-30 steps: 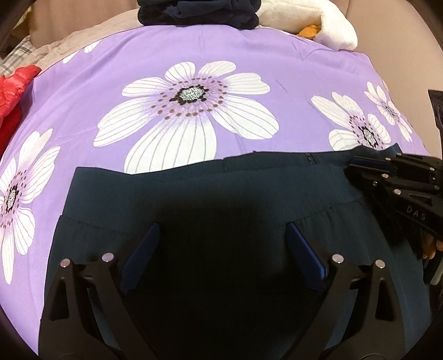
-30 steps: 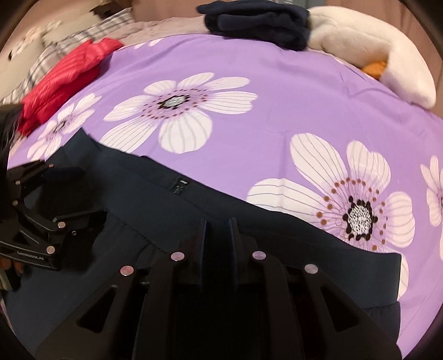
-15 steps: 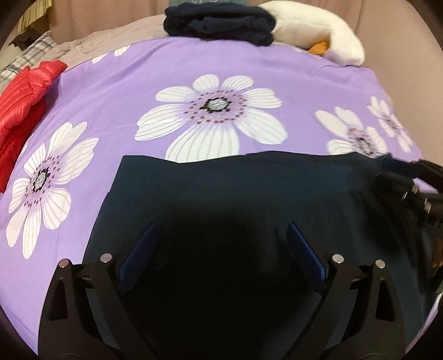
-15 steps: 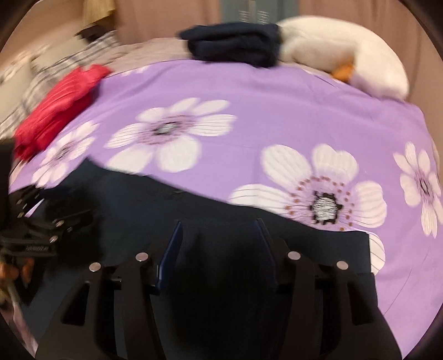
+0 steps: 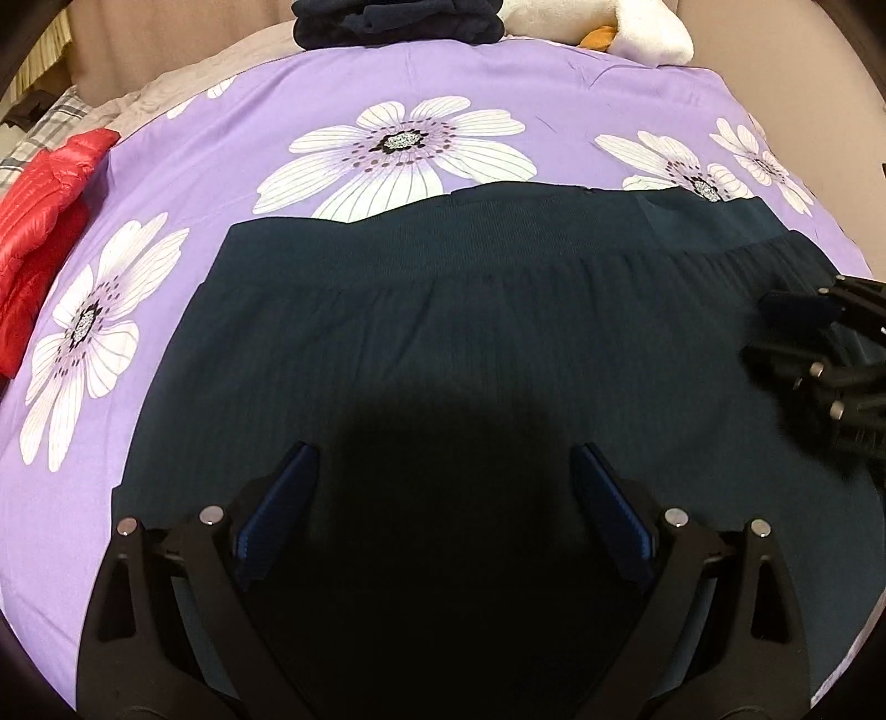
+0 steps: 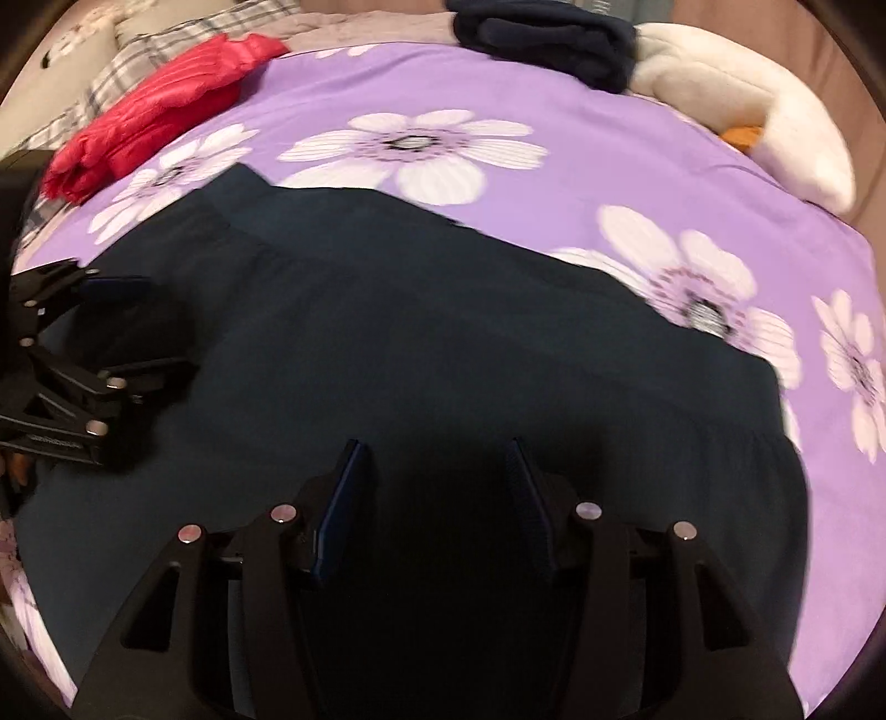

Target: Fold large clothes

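1. A dark teal garment [image 5: 498, 310] lies flat on a purple bedspread [image 5: 277, 99] printed with large white flowers; its ribbed waistband [image 5: 443, 227] runs along the far edge.
2. The left tongs [image 5: 443, 487] hang over the garment with their blue-padded fingers [image 5: 282, 498] spread wide; nothing sits between them but the cloth lying below.
3. The right tongs [image 6: 437, 487] have just been opening and now stand apart over the garment's right part, pinching nothing.
4. In the left wrist view the right tongs show at the right edge, above the cloth; in the right wrist view the left tongs show at the left edge.
5. A red puffy jacket [image 6: 160, 116] lies at the bedspread's left edge, well apart from the garment.
6. A folded dark navy pile [image 5: 396, 22] sits at the far side of the bed, just beside a white plush toy [image 6: 775, 116] with an orange part.
7. Plaid fabric [image 6: 133, 72] shows beyond the red jacket.
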A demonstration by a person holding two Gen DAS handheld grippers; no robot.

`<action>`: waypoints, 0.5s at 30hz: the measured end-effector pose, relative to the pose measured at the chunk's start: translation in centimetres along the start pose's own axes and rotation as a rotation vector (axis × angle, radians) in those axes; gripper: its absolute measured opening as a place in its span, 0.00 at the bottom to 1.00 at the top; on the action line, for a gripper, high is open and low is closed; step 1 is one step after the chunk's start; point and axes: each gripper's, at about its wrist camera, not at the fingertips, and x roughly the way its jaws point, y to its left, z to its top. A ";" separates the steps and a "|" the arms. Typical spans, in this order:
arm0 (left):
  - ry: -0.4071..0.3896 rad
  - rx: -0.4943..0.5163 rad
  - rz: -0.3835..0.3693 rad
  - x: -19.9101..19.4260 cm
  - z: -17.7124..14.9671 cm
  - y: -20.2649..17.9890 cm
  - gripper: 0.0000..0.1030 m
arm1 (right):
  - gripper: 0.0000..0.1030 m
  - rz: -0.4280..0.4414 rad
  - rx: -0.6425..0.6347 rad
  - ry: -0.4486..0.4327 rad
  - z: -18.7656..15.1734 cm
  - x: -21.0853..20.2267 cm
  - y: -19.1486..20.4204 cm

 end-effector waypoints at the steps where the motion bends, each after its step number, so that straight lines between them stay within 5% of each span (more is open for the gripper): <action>1: -0.001 -0.001 0.005 -0.1 -0.1 0.1 0.93 | 0.52 -0.010 0.019 0.001 -0.4 -0.2 -0.6; 15: 0.002 -0.055 0.031 -2.6 -2.7 2.1 0.93 | 0.52 -0.116 0.193 -0.003 -4.6 -3.4 -6.2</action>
